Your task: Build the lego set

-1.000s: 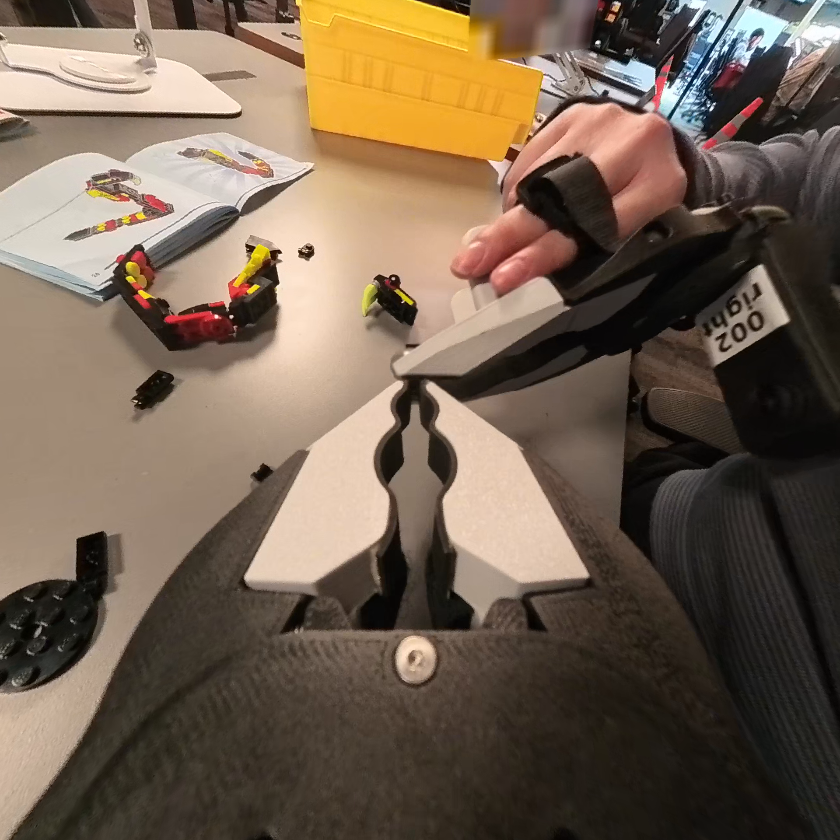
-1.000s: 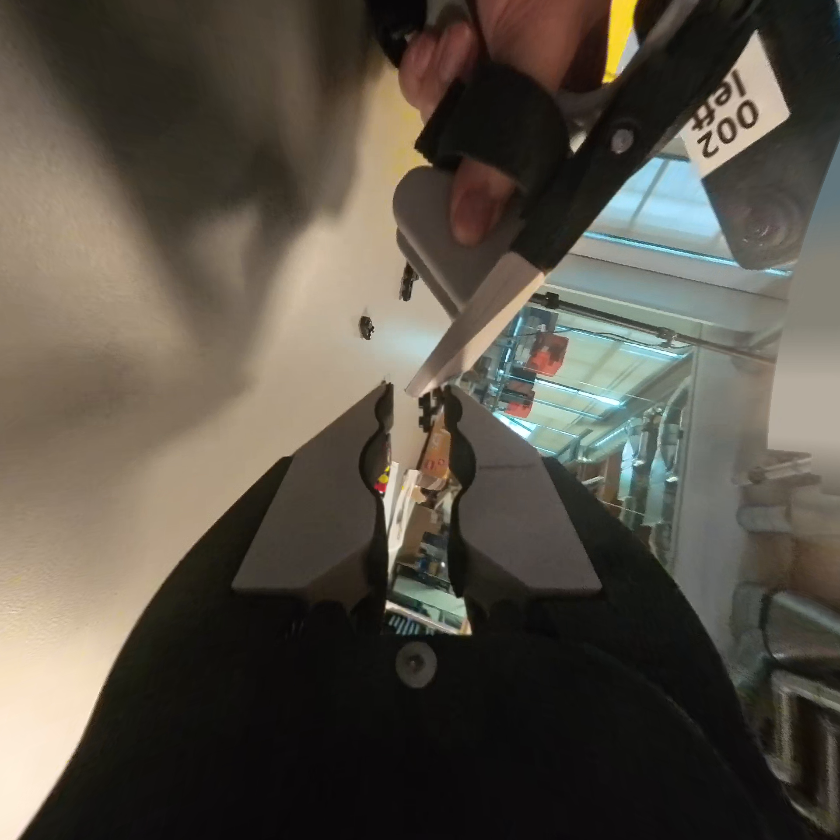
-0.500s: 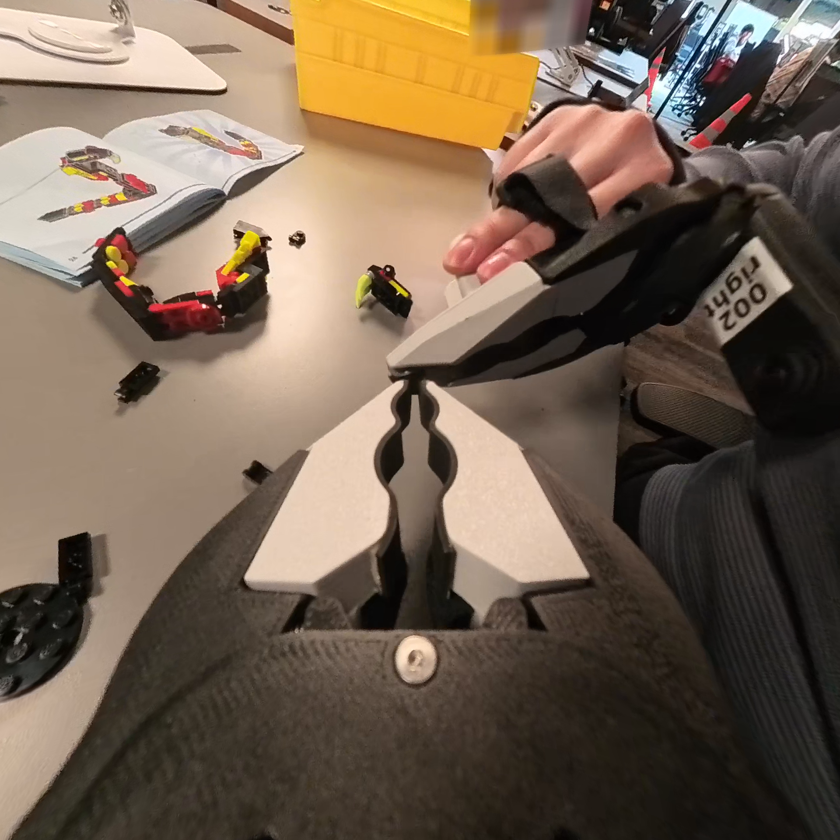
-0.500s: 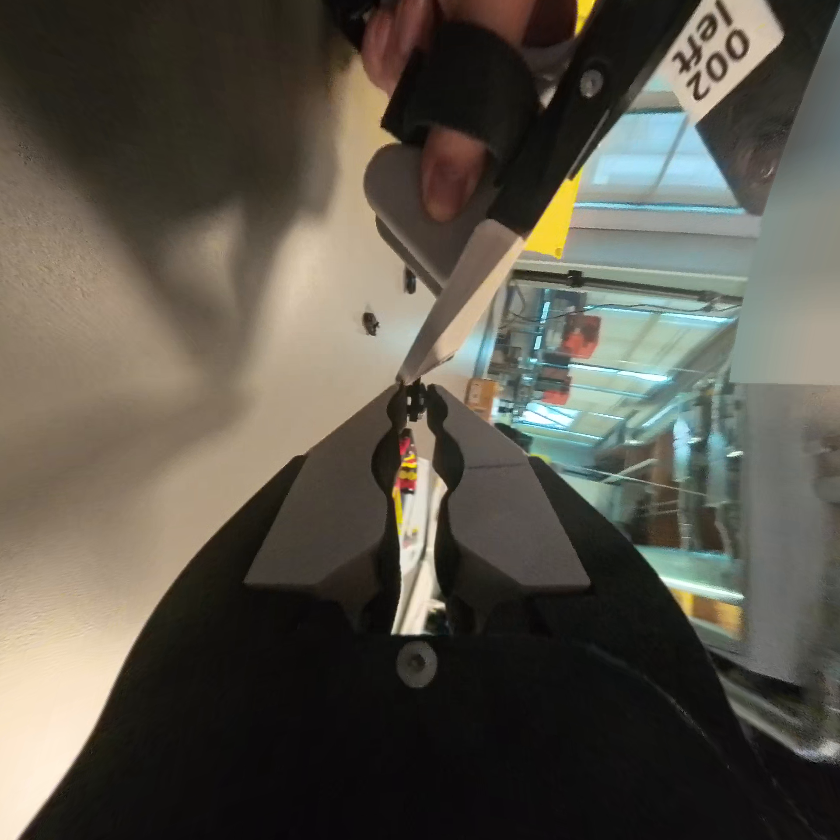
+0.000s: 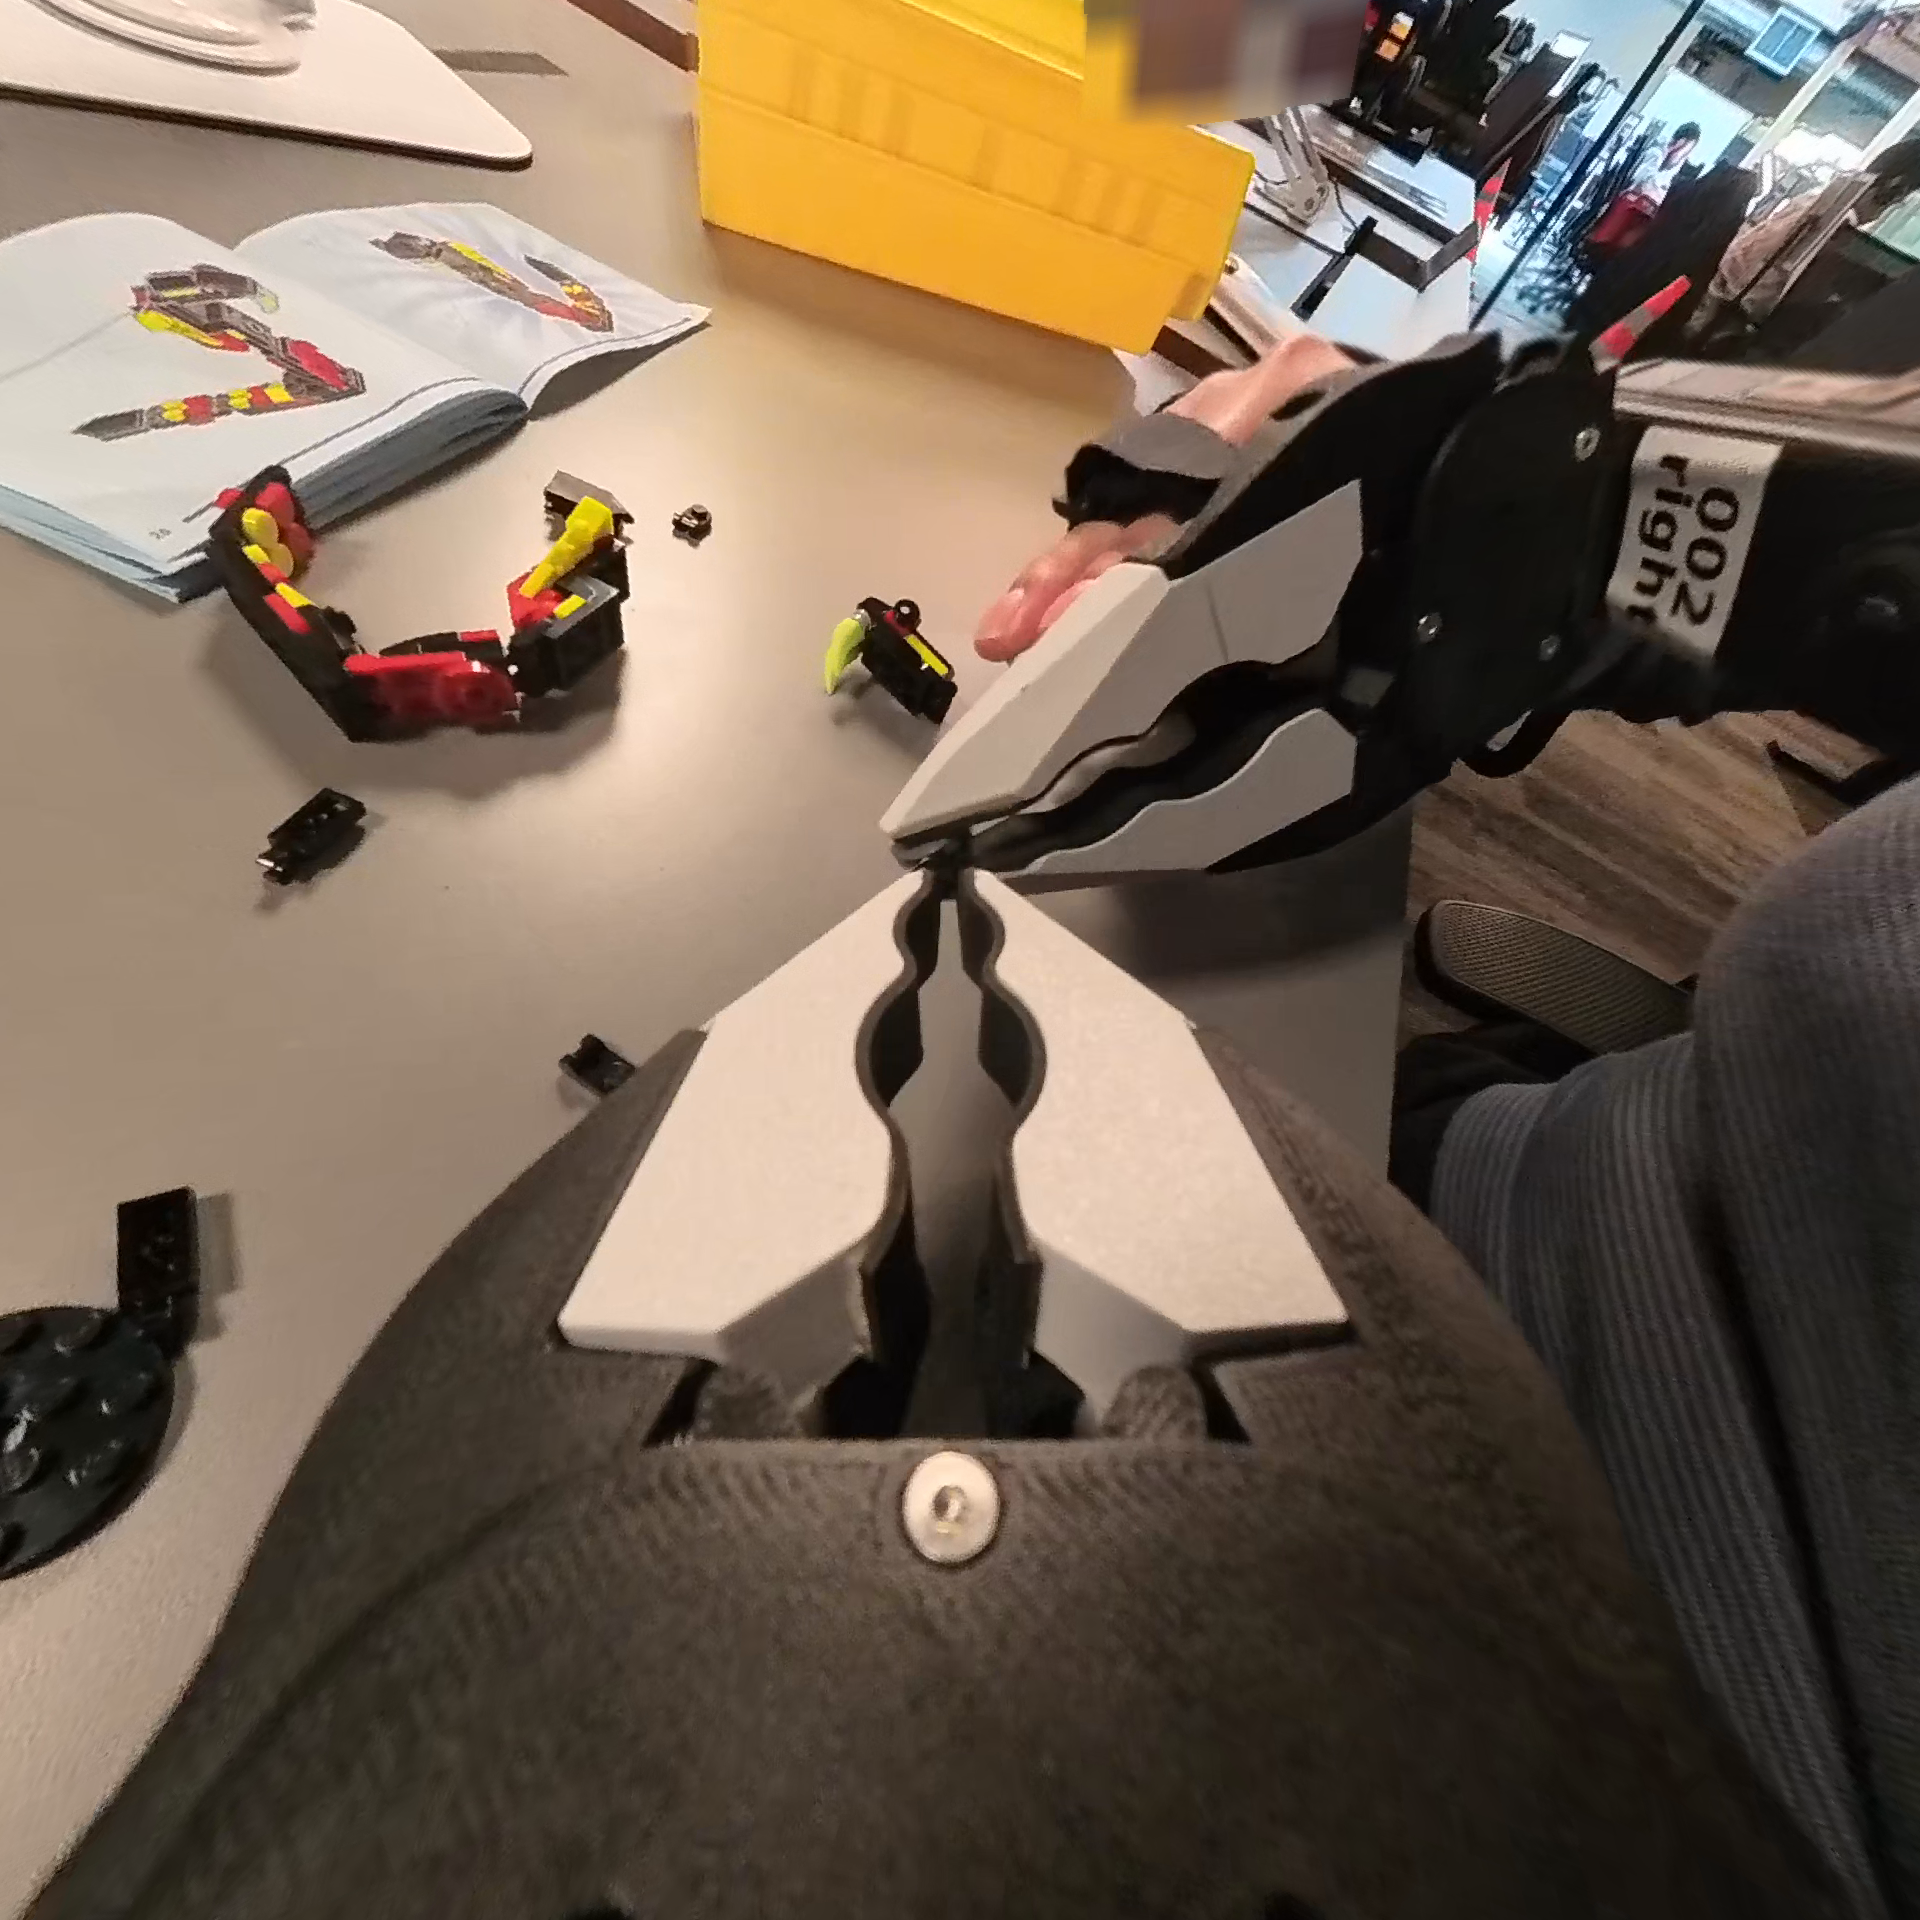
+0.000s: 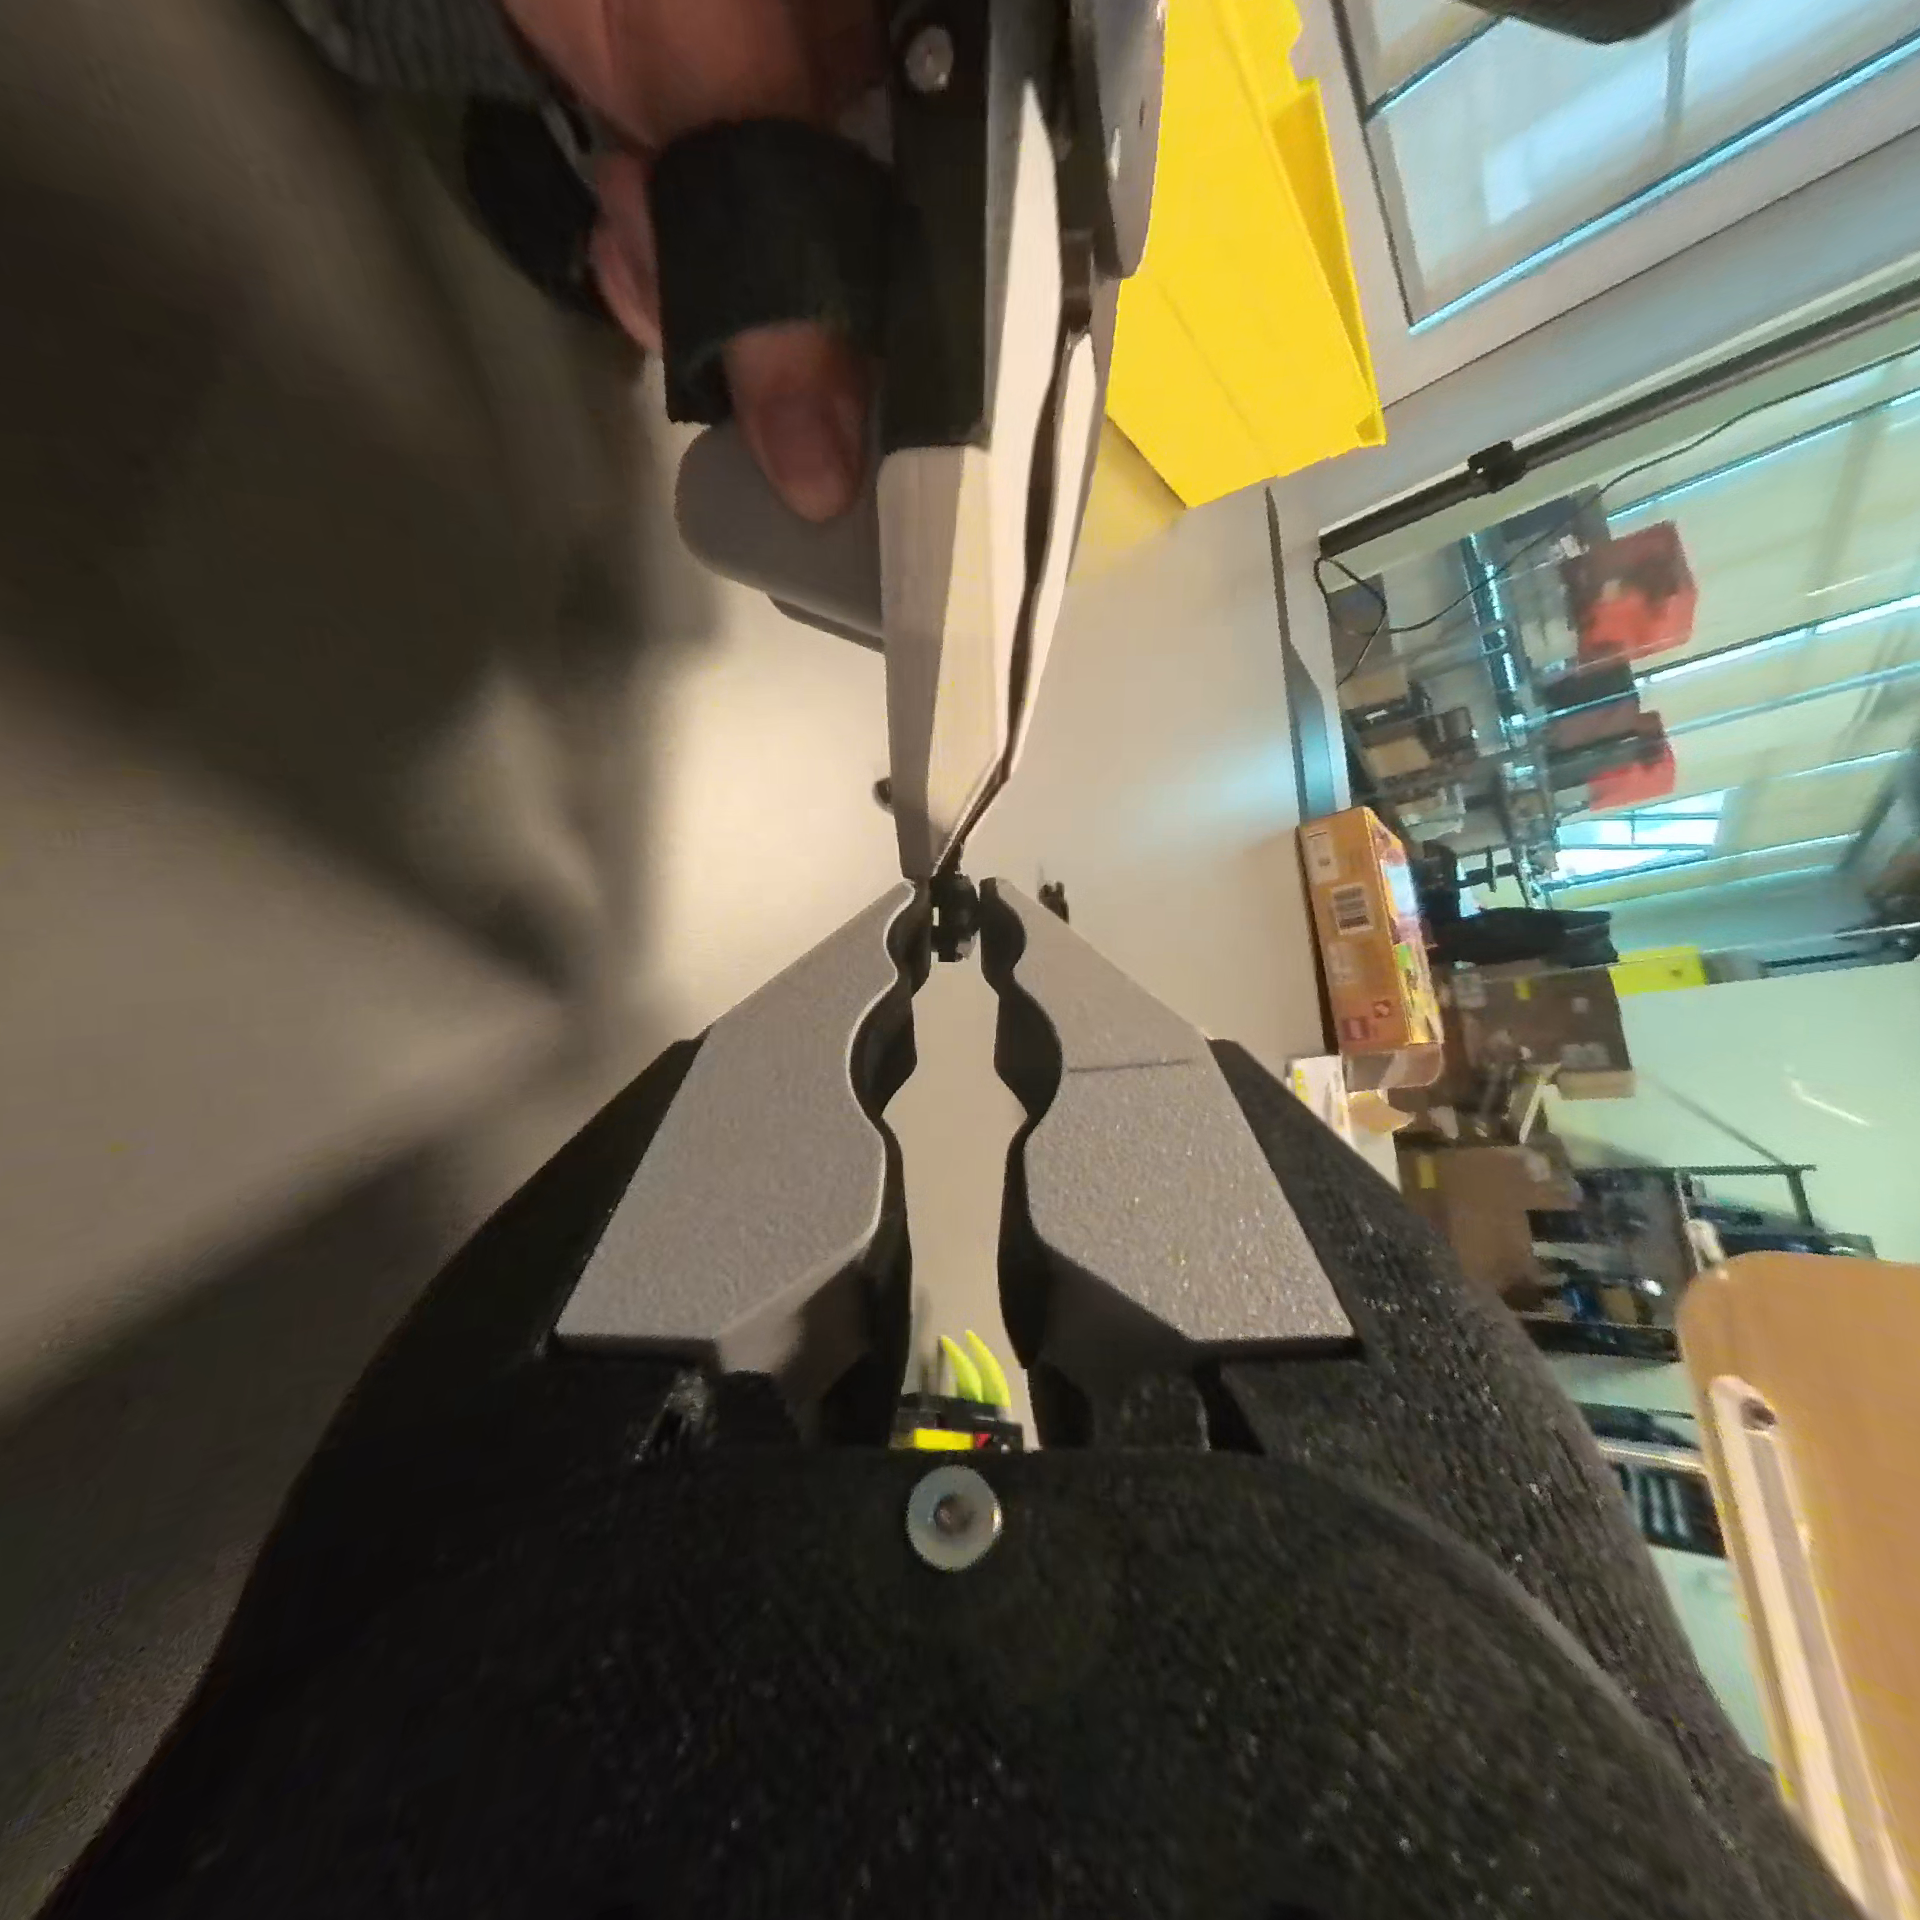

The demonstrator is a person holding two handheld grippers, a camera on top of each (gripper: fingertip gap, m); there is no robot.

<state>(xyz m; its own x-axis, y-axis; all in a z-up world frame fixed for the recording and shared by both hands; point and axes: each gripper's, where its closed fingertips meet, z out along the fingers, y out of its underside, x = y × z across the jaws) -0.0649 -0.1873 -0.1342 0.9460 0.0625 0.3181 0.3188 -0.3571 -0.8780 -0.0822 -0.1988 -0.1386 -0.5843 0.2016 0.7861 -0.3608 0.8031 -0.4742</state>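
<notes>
Left tool (image 5: pixel 948 883) and right tool (image 5: pixel 935 847) tip to tip, both pinched one small black piece (image 6: pixel 951 914), curved red-black lego build (image 5: pixel 416 634) lay on counter (image 5: pixel 623 935).

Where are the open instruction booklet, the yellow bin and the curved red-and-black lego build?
instruction booklet (image 5: pixel 312 343), left wrist view, on the open right page.
yellow bin (image 5: pixel 935 197), left wrist view, on its front wall.
curved lego build (image 5: pixel 436 691), left wrist view, on its red middle segment.

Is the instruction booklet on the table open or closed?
Open. The instruction booklet lies flat on the table, two illustrated pages spread either side of its centre fold.
</notes>
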